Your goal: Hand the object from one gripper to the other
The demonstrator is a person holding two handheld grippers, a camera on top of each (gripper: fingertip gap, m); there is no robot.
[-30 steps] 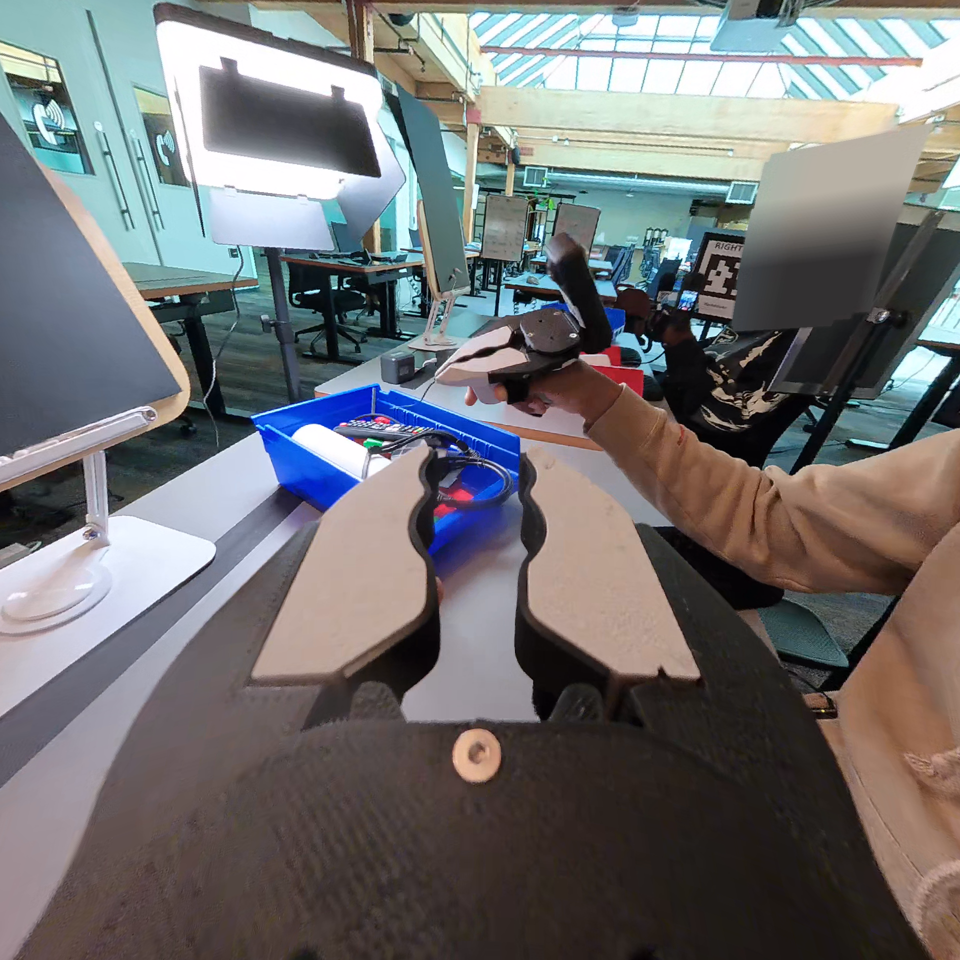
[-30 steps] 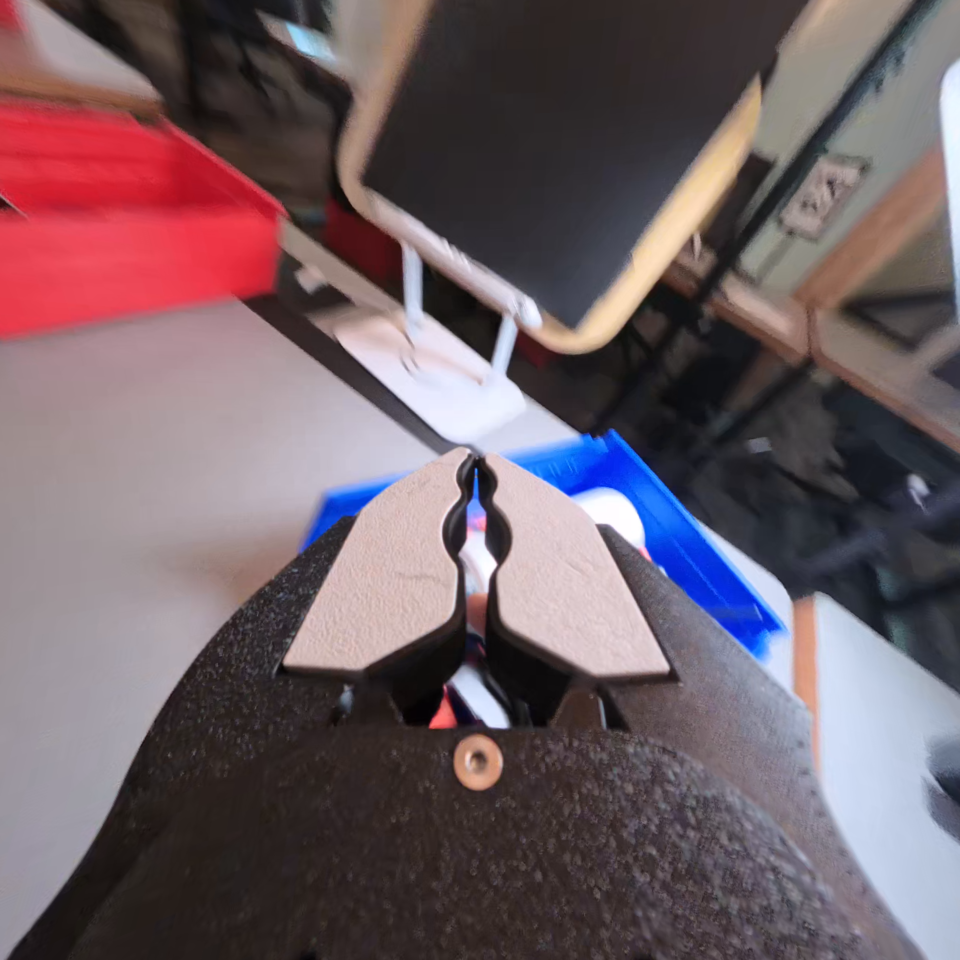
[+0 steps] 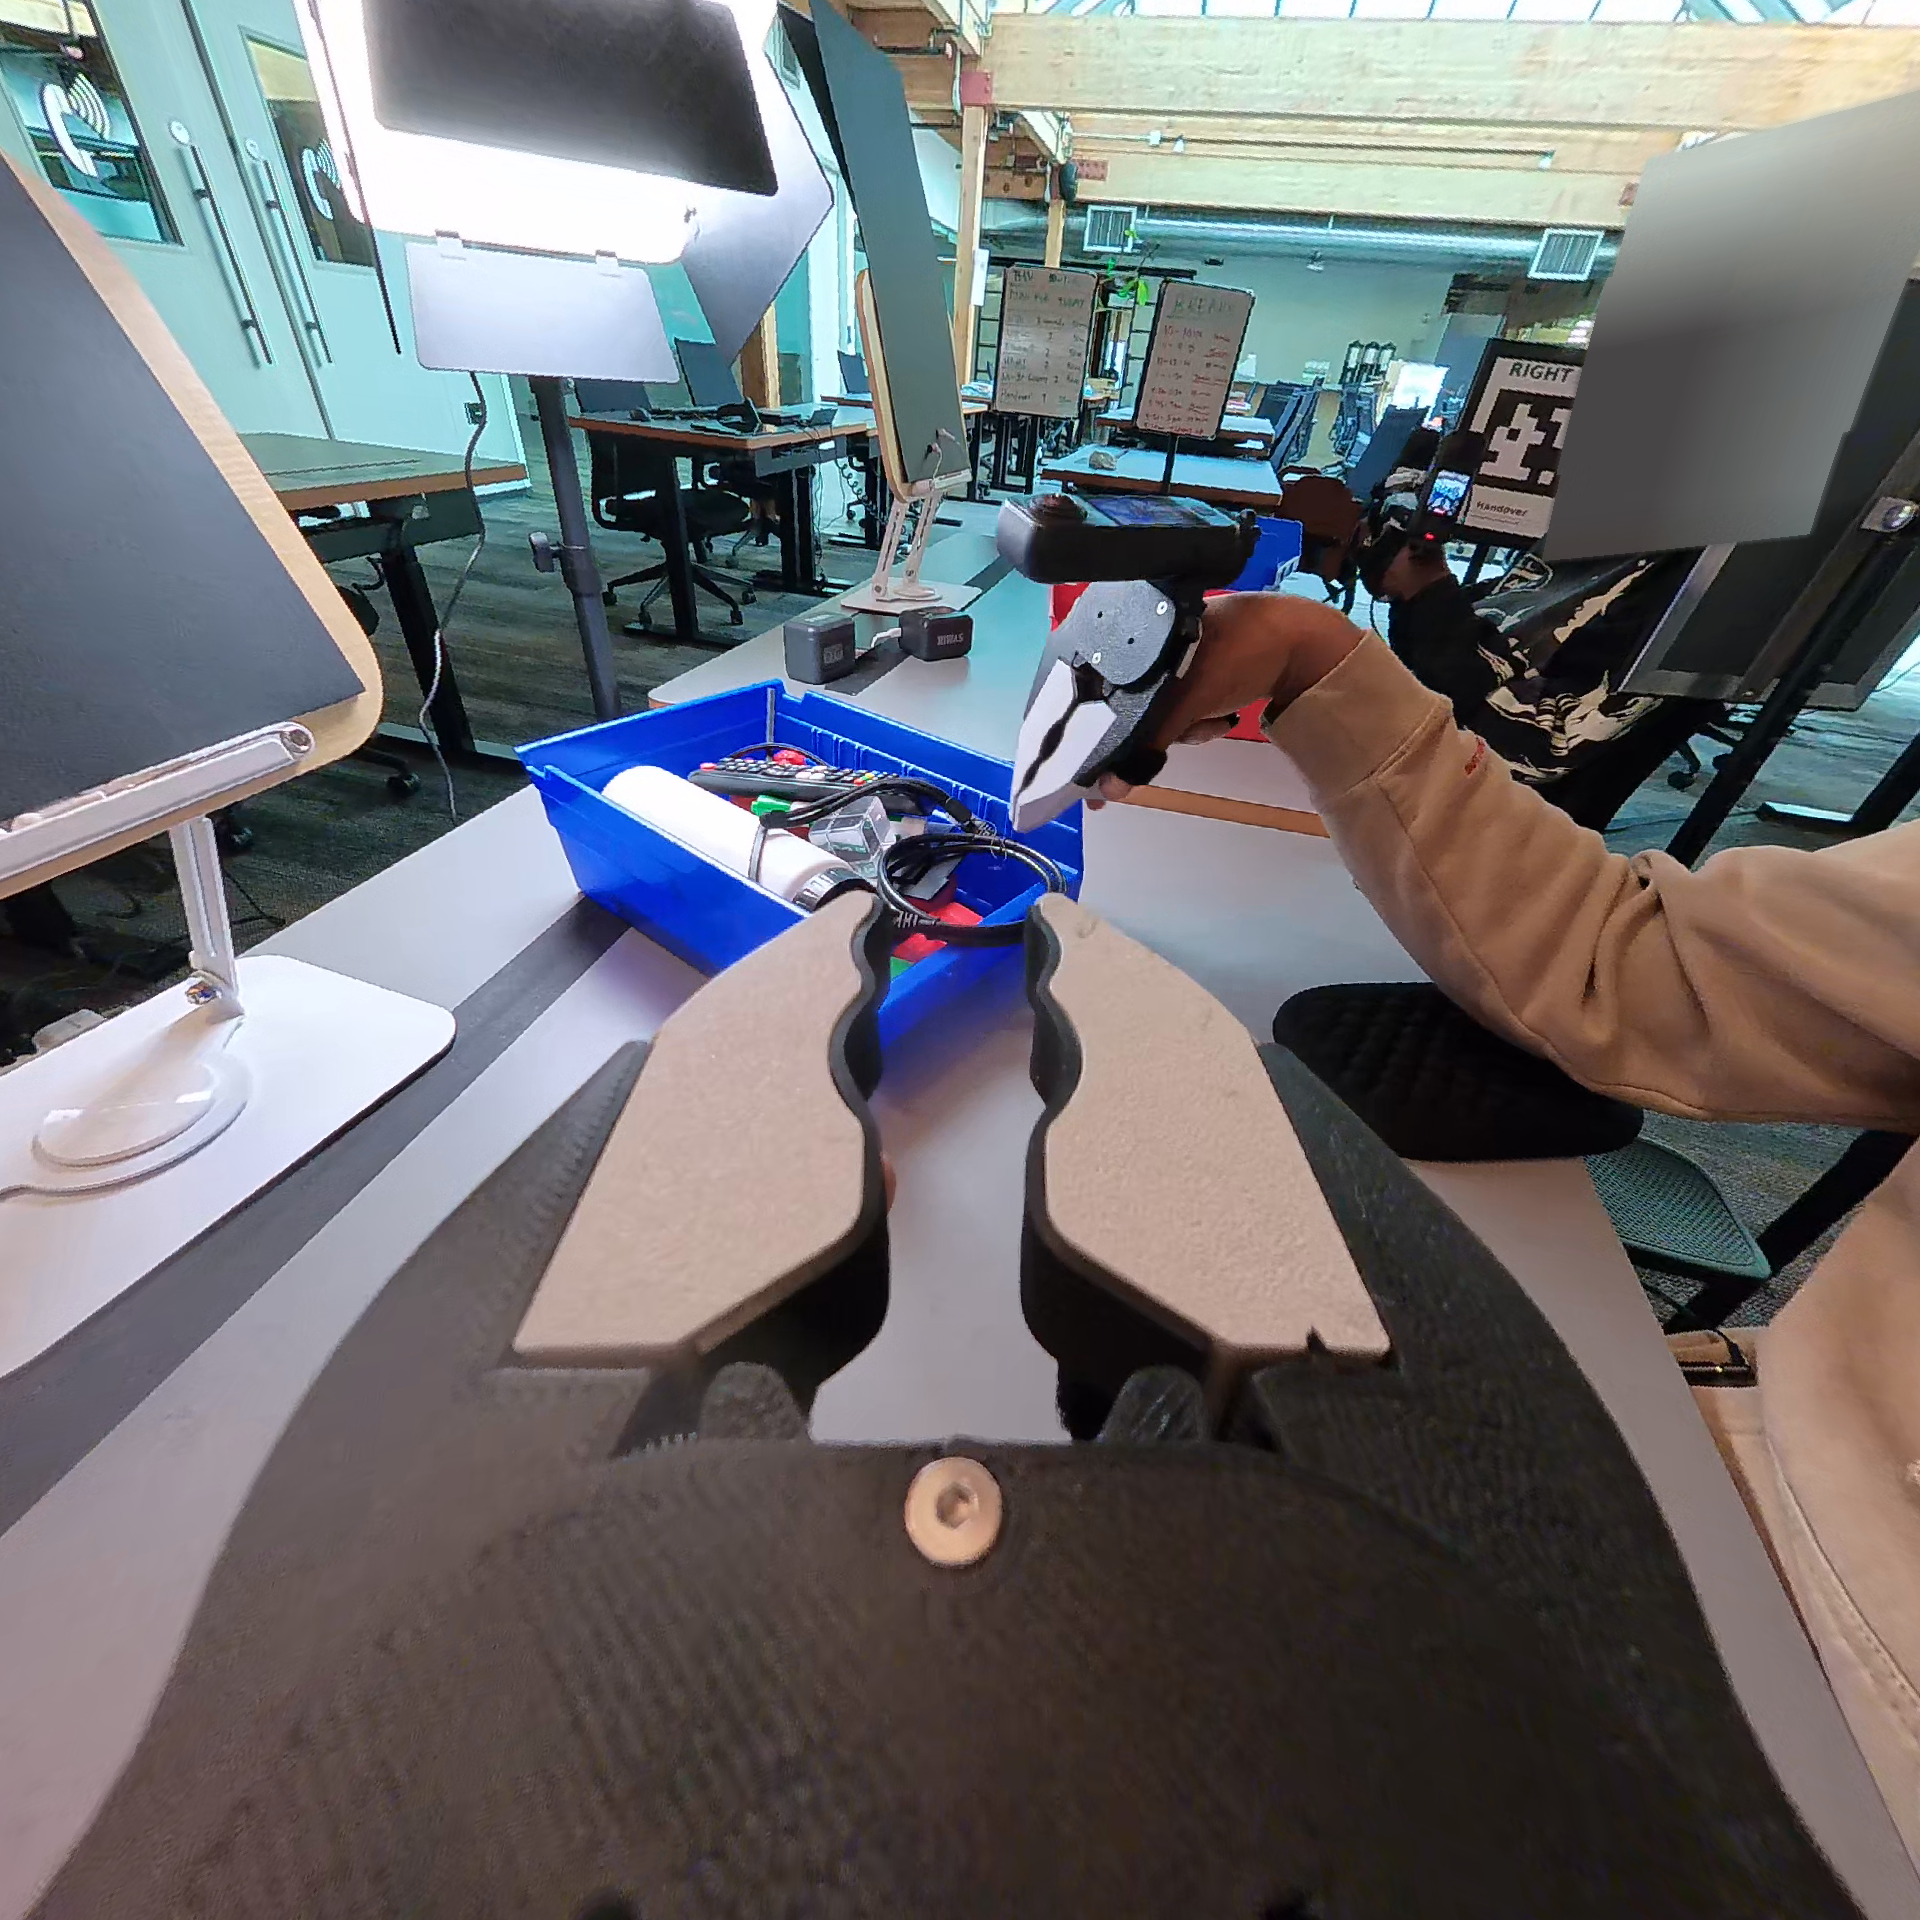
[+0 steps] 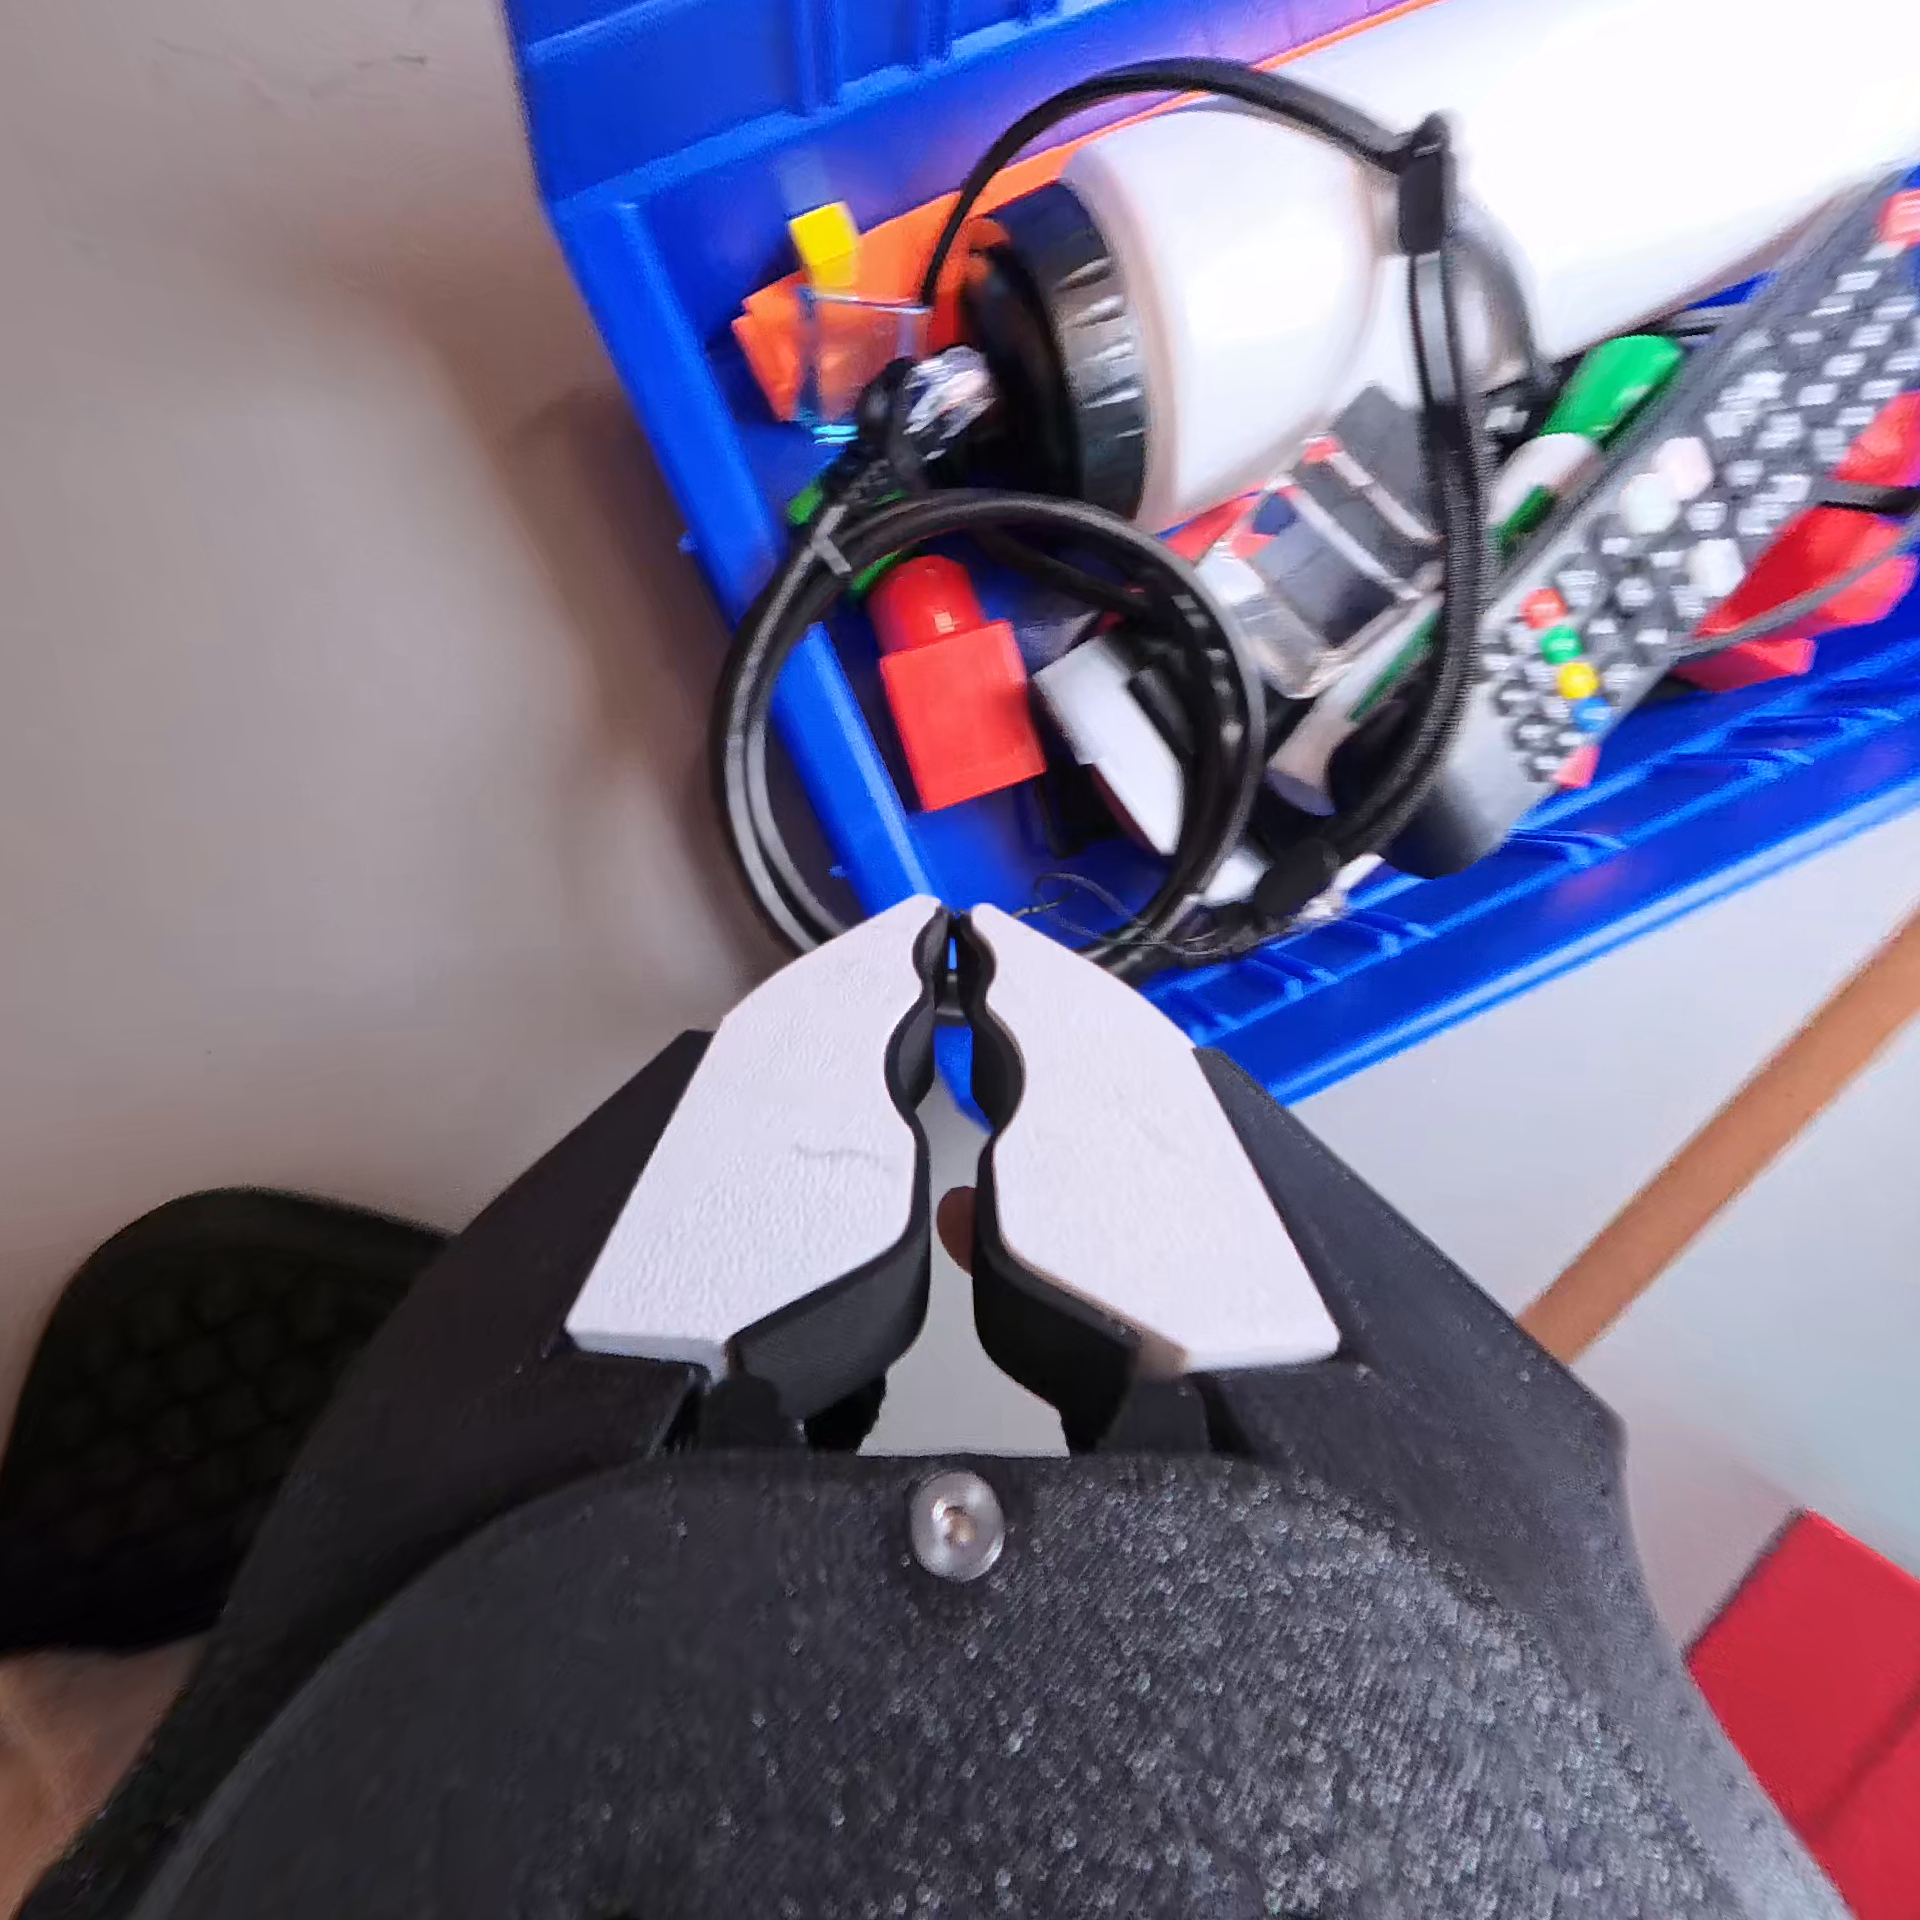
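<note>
Much of the bin's load is buried, blurred or cropped

In the right wrist view the white bottle [image 4: 1299, 291] runs off the edge at one o'clock, the remote control [image 4: 1704, 561] is smeared by motion and cropped at three o'clock, and the red brick [image 4: 961, 691] covers whatever lies beneath; in the left wrist view the blue bin [image 3: 665, 862] hides its near end behind the left gripper [image 3: 951, 914] at twelve o'clock

Both grippers look alike: textured black shells, pale grey fingers [image 3: 727, 1132] with wavy black inner edges, a silver screw [image 3: 953, 1509] behind them. Beige sleeve [image 3: 1621, 935].
</note>
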